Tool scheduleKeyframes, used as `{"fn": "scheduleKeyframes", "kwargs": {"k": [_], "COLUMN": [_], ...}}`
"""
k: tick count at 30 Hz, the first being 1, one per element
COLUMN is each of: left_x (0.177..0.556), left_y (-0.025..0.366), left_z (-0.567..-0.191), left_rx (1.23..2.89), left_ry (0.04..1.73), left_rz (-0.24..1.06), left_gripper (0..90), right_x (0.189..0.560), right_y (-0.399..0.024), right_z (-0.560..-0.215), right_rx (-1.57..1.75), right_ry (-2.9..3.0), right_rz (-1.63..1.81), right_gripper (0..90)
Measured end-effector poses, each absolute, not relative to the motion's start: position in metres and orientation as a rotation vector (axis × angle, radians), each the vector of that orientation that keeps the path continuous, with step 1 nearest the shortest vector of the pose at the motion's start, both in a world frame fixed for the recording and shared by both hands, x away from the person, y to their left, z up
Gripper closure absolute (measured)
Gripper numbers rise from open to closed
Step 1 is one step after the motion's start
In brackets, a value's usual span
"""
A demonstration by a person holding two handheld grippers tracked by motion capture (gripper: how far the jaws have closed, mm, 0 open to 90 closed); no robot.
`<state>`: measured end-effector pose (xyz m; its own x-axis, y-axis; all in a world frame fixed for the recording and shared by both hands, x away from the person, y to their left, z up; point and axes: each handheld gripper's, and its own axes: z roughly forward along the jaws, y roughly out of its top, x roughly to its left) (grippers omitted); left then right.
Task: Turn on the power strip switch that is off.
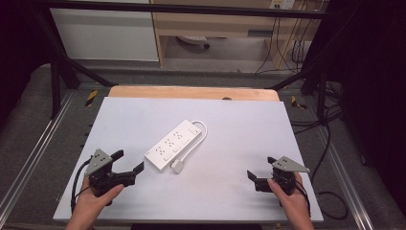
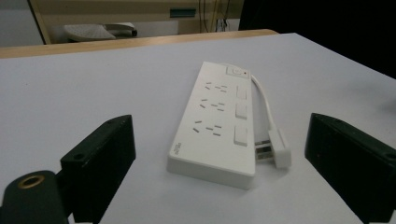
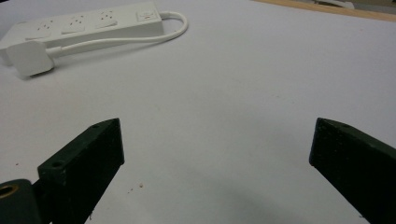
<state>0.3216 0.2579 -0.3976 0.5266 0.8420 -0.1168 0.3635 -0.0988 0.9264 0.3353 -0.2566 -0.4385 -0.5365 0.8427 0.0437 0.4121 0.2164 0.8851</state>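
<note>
**A:** ok so what's on the bench? From where I'm standing it's mostly the big white table (image 1: 239,143), with a strip of bare wood showing along its far edge.

**B:** yep, and roughly mid-table, a bit left of centre, there's a white power strip (image 1: 173,144) lying flat at an angle, sockets up. Three sockets in a row, each with its own switch, plus one more switch at the far end.

**A:** the left gripper (image 1: 130,160) is near the strip's close end, jaws spread wide, nothing in them, not touching it. The left gripper view looks straight down the strip (image 2: 218,121).

**B:** right gripper (image 1: 261,166) is well apart from it, near the table's right edge, also wide open and empty.

**A:** smallest bit: the cord loops out of the far end and runs back along the strip, and the plug (image 1: 178,166) lies on the table just beside the near end.
</note>
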Motion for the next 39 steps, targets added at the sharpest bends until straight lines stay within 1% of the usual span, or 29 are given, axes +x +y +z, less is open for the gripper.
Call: {"fn": "scheduleKeyframes", "kwargs": {"k": [6, 14, 17, 24, 28, 32, 33, 35, 39], "left_x": [0.323, 0.326, 0.329, 0.338, 0.344, 0.347, 0.349, 0.352, 0.358], "left_y": [0.251, 0.243, 0.239, 0.230, 0.223, 0.214, 0.212, 0.209, 0.203], "left_z": [-0.392, -0.385, -0.381, -0.373, -0.371, -0.365, -0.364, -0.362, -0.362], "left_rx": [1.708, 1.725, 1.738, 1.727, 1.742, 1.762, 1.765, 1.766, 1.775], "left_ry": [0.996, 0.971, 0.962, 0.921, 0.912, 0.883, 0.872, 0.862, 0.858], "left_rz": [0.548, 0.540, 0.555, 0.524, 0.531, 0.536, 0.541, 0.539, 0.532], "left_gripper": [9.1, 9.0, 9.1, 9.8, 11.1, 10.8, 8.9, 8.2, 8.3], "right_x": [0.337, 0.339, 0.339, 0.338, 0.338, 0.338, 0.339, 0.340, 0.339], "right_y": [-0.255, -0.264, -0.263, -0.259, -0.256, -0.255, -0.256, -0.258, -0.258], "right_z": [-0.440, -0.441, -0.440, -0.440, -0.442, -0.441, -0.442, -0.444, -0.443], "right_rx": [1.153, 1.185, 1.195, 1.181, 1.178, 1.167, 1.178, 1.193, 1.194], "right_ry": [2.060, 2.044, 2.034, 2.046, 2.064, 2.069, 2.073, 2.072, 2.063], "right_rz": [1.268, 1.266, 1.279, 1.275, 1.268, 1.280, 1.289, 1.286, 1.292], "right_gripper": [3.7, 3.7, 3.8, 3.7, 3.7, 3.9, 4.3, 4.4, 4.2]}}
